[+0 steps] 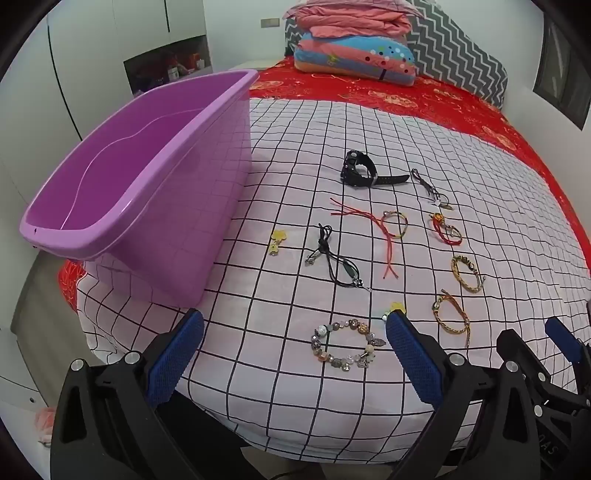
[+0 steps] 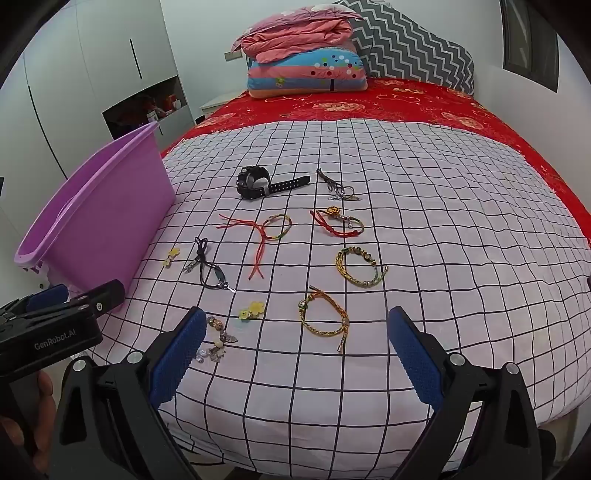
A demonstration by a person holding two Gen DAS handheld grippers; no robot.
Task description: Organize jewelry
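Several pieces of jewelry lie spread on a white checked cloth [image 1: 280,391] on a bed. Among them are a beaded charm bracelet [image 1: 345,345], a black watch [image 1: 360,170], a red cord bracelet [image 1: 388,229] and gold braided bracelets [image 2: 325,319]. An empty purple tub [image 1: 140,192] stands on the cloth at the left. My left gripper [image 1: 295,354] hangs open above the cloth, the beaded bracelet lying between its fingers' line of sight, untouched. My right gripper [image 2: 295,354] is open too, above the near gold bracelet. The left gripper's body [image 2: 55,325] shows at the left of the right wrist view.
Red bedspread [image 2: 406,103] covers the far bed, with a striped pillow [image 2: 306,74], a folded pink quilt [image 2: 299,33] and a zigzag cushion [image 2: 410,51]. White wardrobes [image 2: 92,66] stand left. A person's hand [image 2: 40,391] holds the left gripper.
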